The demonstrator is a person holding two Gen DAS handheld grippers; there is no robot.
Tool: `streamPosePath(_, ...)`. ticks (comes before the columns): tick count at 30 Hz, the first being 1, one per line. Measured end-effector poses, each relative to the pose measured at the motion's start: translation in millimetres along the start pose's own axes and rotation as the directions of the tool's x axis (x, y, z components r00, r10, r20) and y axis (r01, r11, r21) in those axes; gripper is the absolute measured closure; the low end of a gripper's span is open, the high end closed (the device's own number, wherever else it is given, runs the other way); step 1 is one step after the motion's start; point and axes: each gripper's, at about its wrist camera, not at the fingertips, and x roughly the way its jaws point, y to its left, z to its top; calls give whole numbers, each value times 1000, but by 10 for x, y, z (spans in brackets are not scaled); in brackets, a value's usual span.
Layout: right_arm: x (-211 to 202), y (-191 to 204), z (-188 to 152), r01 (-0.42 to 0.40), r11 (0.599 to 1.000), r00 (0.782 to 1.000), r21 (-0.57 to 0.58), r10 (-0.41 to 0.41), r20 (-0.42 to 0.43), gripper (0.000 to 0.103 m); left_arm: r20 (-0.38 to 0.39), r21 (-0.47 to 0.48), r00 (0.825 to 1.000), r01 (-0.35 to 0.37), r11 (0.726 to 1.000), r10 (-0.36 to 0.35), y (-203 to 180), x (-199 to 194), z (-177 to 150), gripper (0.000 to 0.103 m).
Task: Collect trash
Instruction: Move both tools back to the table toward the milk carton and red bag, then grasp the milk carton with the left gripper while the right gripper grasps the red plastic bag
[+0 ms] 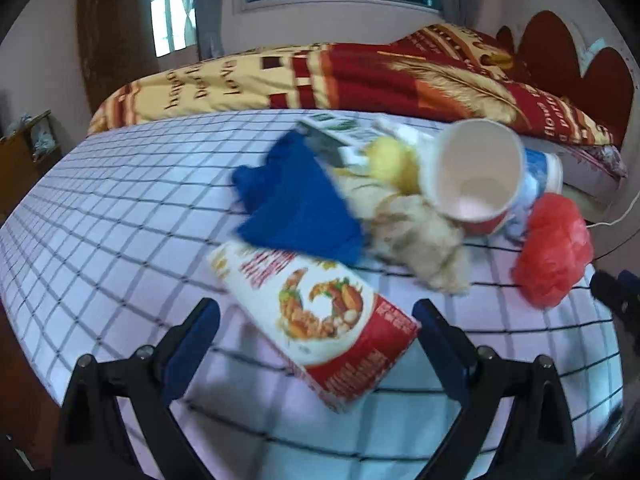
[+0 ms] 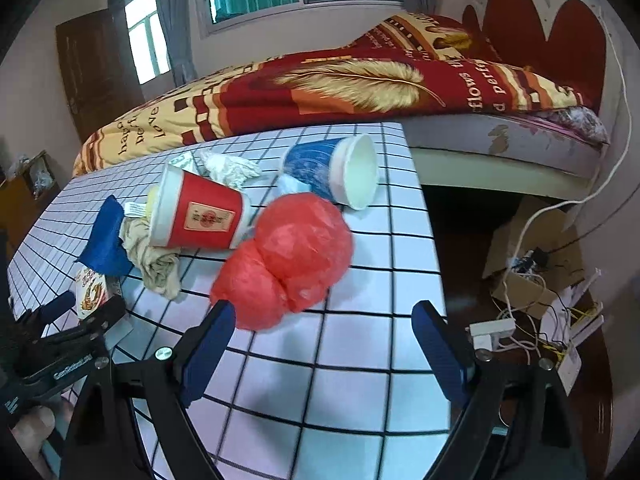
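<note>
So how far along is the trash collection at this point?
Nothing looks collected yet. No bin or bag for it shows. In hand: nothing. The left hand-held gripper is open around the snack box; the right hand-held gripper is open beside the red plastic bag. Left on the table: red cup, blue cup, blue cloth, crumpled tissue.

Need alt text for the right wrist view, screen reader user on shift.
The open right gripper hovers just short of a crumpled red plastic bag on a checked tablecloth. Behind lie a tipped red paper cup and blue paper cup.
</note>
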Motion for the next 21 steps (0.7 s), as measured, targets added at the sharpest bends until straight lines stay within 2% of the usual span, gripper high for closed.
streamPosePath(5, 171, 150, 64, -18, 1000, 1000, -2, 18, -21, 12, 2, -51, 1000, -27, 998, 27, 440, -39, -102, 6)
streamPosePath(9, 372, 226, 105, -11, 1000, 998, 13, 12, -69, 12, -5, -79, 1000, 1, 997, -1, 646, -23, -136, 19)
streamPosePath(11, 444, 238, 124, -5, 999, 997, 32, 7, -79, 12, -2, -78, 1000, 14, 997, -14, 668, -7, -125, 23)
streamPosePath(18, 521, 270, 166, 7, 997, 997, 76, -1, -76, 13, 20, -73, 1000, 2, 997, -1, 563, -10, 14, 23)
streamPosePath(21, 546, 299, 176, 1, 997, 996, 73, 5, -90, 26, 5, -53, 1000, -16, 998, 17, 574, 65, 49, 25)
